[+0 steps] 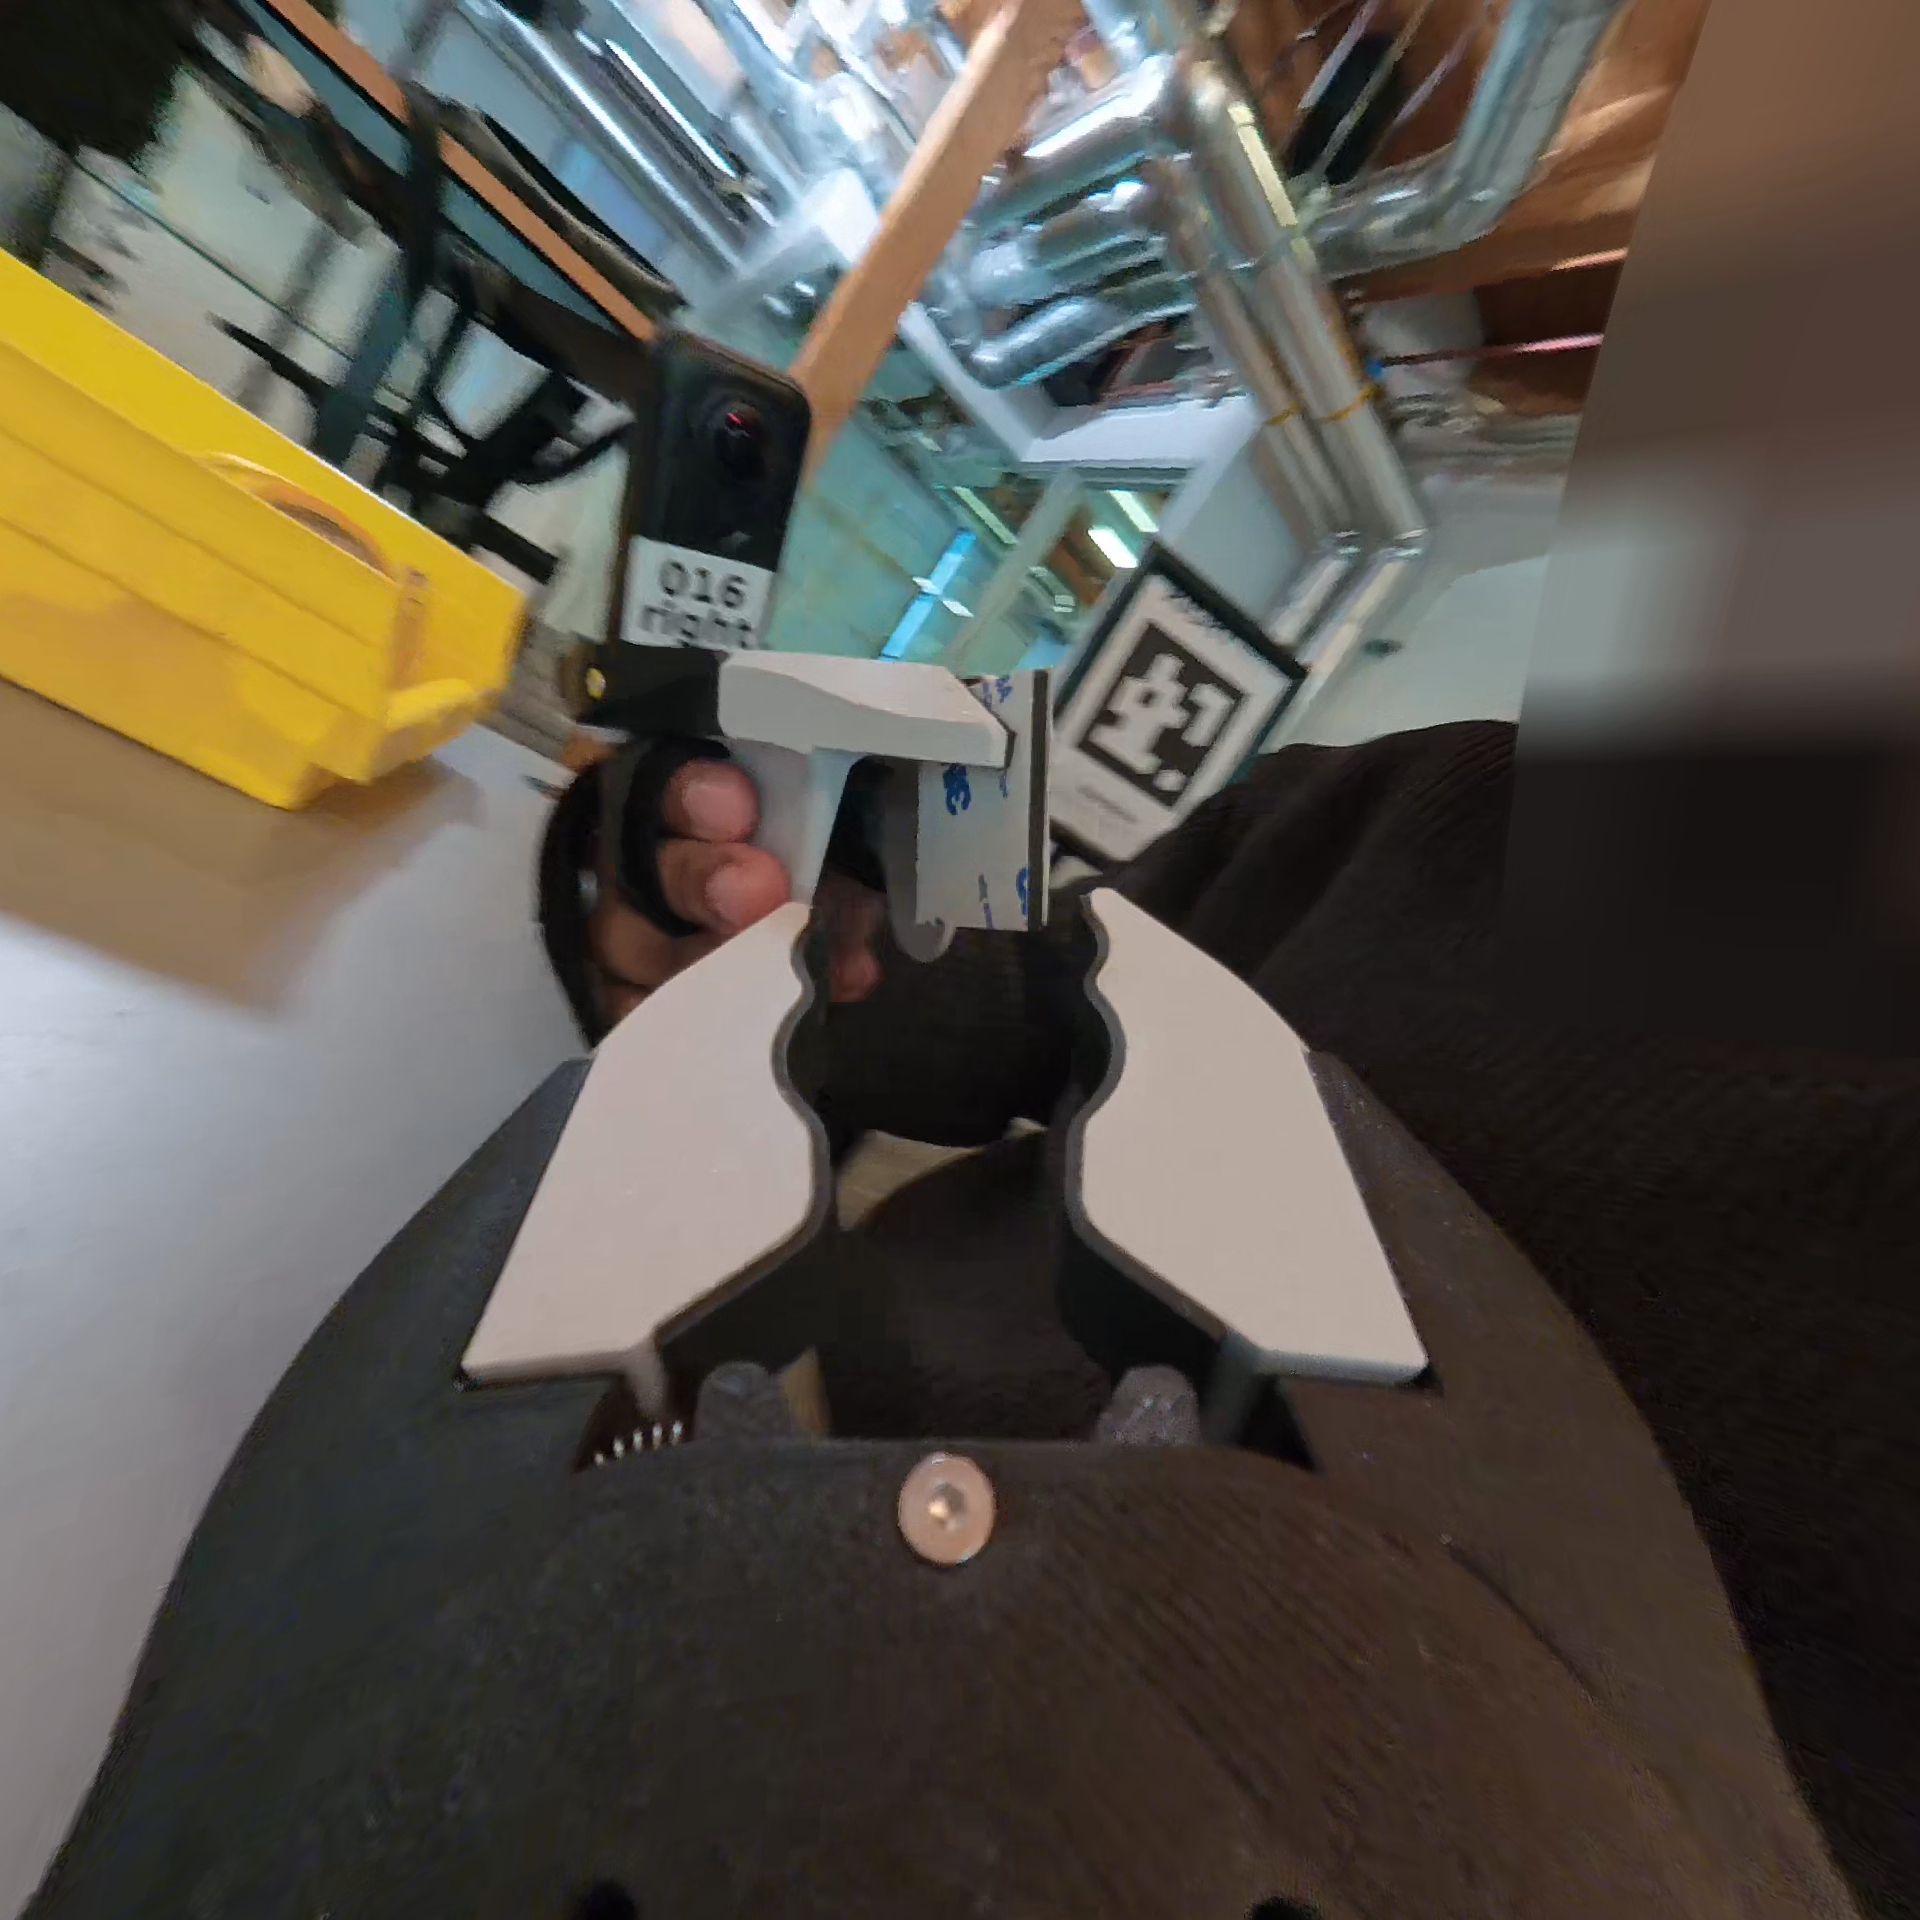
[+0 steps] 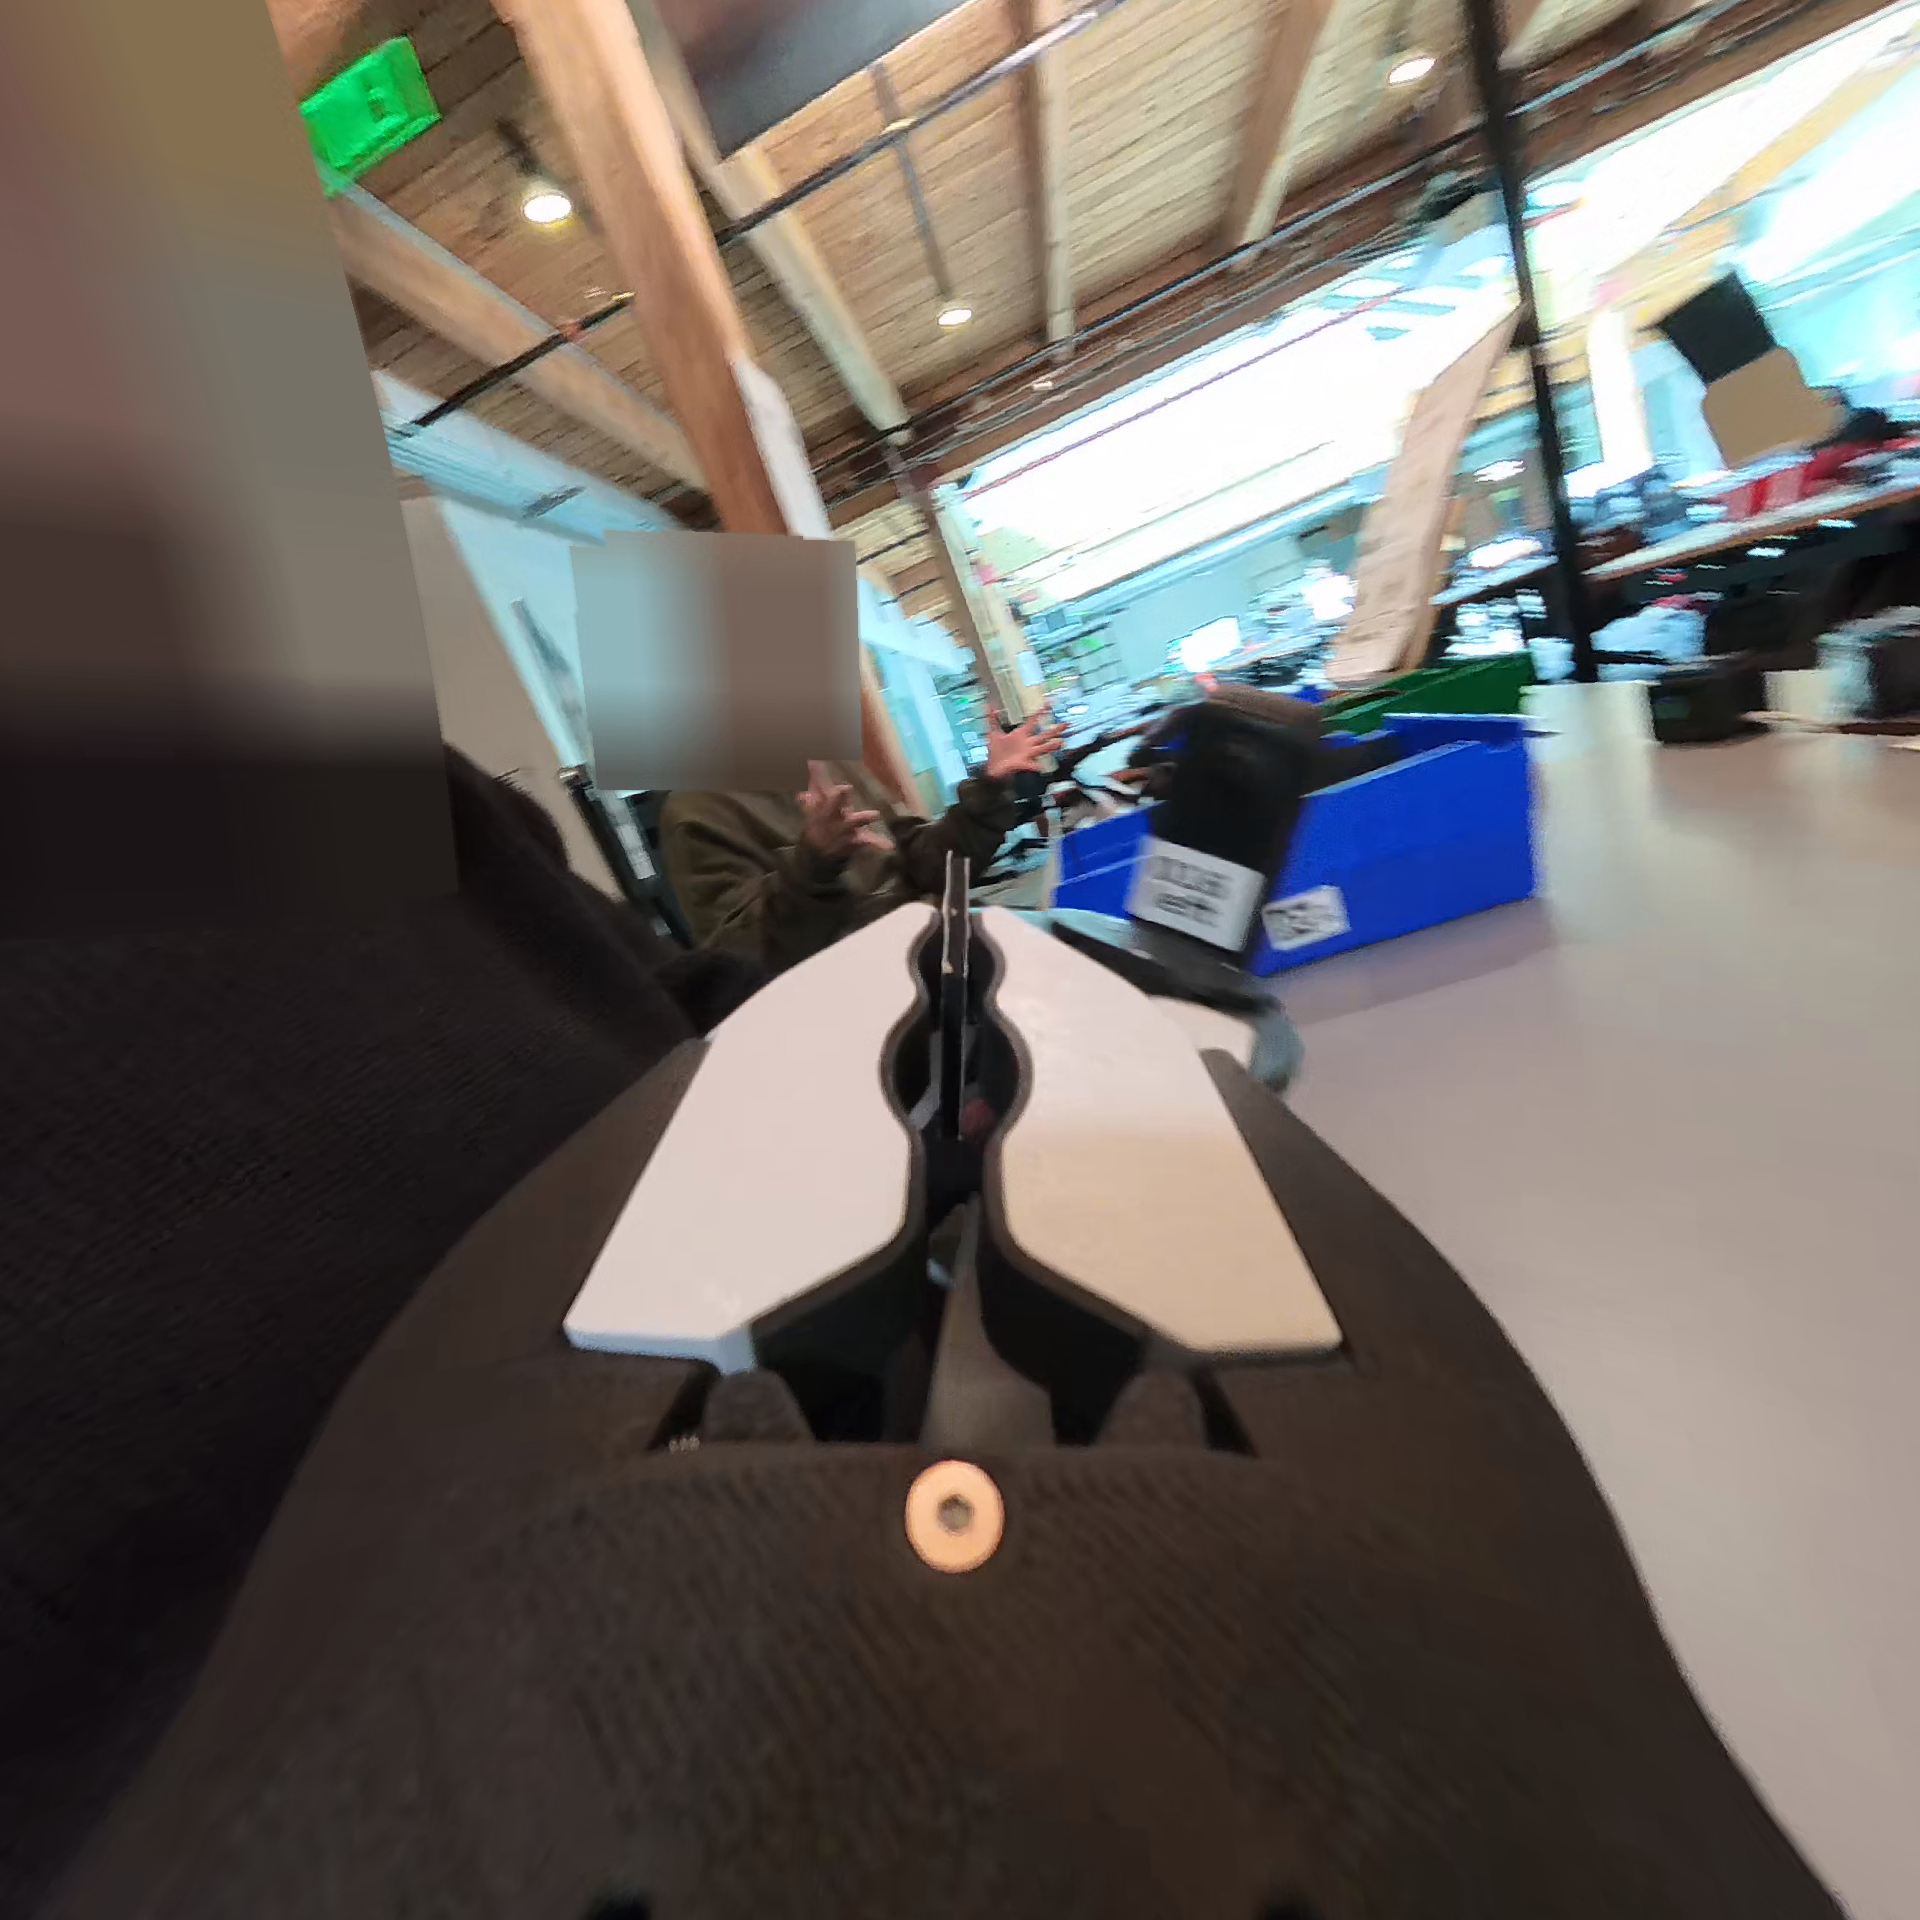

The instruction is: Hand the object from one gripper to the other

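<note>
Over grey table [image 2: 1662,1143], wood-beamed workshop

An industrial workshop: bare silver ducts [image 1: 1226,208], timber ceiling beams [image 2: 644,260], yellow plastic bin [image 1: 208,582], blue plastic crate [image 2: 1392,831] on pale bench [image 2: 1662,1039].

A yellow bin [image 1: 208,582] sits on the pale table [image 1: 156,1039]. Beyond the bin stands a black-and-white marker card [image 1: 1169,717]. On the same table, a blue bin [image 2: 1382,831] rests, a seated person [image 2: 790,862] beside it.
</note>
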{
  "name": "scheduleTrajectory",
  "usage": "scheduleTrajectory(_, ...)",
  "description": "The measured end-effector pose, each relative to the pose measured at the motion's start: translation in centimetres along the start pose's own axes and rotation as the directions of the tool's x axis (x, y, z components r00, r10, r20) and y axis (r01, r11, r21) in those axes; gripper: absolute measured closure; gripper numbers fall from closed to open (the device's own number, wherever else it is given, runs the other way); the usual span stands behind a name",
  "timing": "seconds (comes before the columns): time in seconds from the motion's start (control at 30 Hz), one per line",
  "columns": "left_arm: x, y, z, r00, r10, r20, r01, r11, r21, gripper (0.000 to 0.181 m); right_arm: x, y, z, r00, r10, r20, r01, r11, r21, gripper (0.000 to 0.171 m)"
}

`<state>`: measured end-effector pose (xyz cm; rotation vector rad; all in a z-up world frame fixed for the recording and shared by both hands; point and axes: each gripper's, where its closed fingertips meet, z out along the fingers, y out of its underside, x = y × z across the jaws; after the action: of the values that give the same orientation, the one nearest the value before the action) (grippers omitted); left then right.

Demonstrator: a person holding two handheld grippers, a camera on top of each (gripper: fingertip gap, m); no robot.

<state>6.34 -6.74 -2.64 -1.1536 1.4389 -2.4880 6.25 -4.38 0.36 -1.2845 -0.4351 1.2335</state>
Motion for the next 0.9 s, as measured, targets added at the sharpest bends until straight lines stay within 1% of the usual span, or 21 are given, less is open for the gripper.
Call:
scheduleTrajectory(0.07, -1.6, -0.4, -0.4, 0.984, 0.109, 0.140, -0.110, 0.994, 0.002, 0.132, 1.0, -0.2, -0.4, 0.999, 0.006, -0.054, -0.005, 1.000, 0.011, 0.168)
scheduleTrajectory(0.1, -2.6, -0.6, -0.7, 0.960, 0.167, 0.224, -0.168, 0.986, -0.013, 0.130, 1.7, -0.3, -0.6, 0.995, 0.010, -0.094, -0.009, 1.000, 0.017, 0.168)
scheduleTrajectory(0.17, -4.1, -0.9, -1.3, 0.885, 0.292, 0.363, -0.288, 0.955, -0.065, 0.130, 2.8, -0.2, -1.0, 0.987, 0.019, -0.157, -0.016, 1.000, 0.019, 0.167)
scheduleTrajectory(0.23, -4.8, -1.3, -1.7, 0.814, 0.376, 0.443, -0.367, 0.924, -0.109, 0.130, 3.6, -0.1, -1.3, 0.978, 0.034, -0.204, -0.029, 0.999, 0.025, 0.168)
scheduleTrajectory(0.27, -4.9, -1.4, -1.8, 0.786, 0.411, 0.462, -0.402, 0.907, -0.124, 0.130, 3.8, -0.1, -1.3, 0.975, 0.040, -0.218, -0.034, 0.999, 0.029, 0.167)
scheduleTrajectory(0.3, -4.7, -1.5, -1.8, 0.769, 0.438, 0.466, -0.431, 0.893, -0.128, 0.128, 4.0, -0.1, -1.4, 0.973, 0.047, -0.226, -0.040, 0.999, 0.034, 0.168)
scheduleTrajectory(0.37, -4.4, -1.9, -1.8, 0.749, 0.454, 0.483, -0.454, 0.882, -0.125, 0.134, 4.2, -0.1, -1.5, 0.969, 0.058, -0.240, -0.049, 0.998, 0.043, 0.167)
scheduleTrajectory(0.5, -4.8, -2.1, -2.1, 0.734, 0.440, 0.516, -0.443, 0.888, -0.127, 0.144, 4.4, 0.0, -1.5, 0.965, 0.069, -0.252, -0.060, 0.997, 0.045, 0.167)
scheduleTrajectory(0.57, -4.8, -2.0, -2.1, 0.745, 0.421, 0.517, -0.424, 0.898, -0.120, 0.148, 4.4, 0.1, -1.4, 0.964, 0.069, -0.257, -0.061, 0.997, 0.039, 0.167)
scheduleTrajectory(0.7, -4.2, -1.9, -1.7, 0.802, 0.367, 0.472, -0.380, 0.922, -0.072, 0.158, 4.3, 0.6, -1.2, 0.963, 0.060, -0.262, -0.057, 0.998, 0.018, 0.167)
scheduleTrajectory(0.9, -4.1, -1.7, -1.4, 0.812, 0.359, 0.460, -0.367, 0.927, -0.076, 0.165, 4.1, 1.0, -0.9, 0.964, 0.050, -0.259, -0.052, 0.999, -0.001, 0.168)
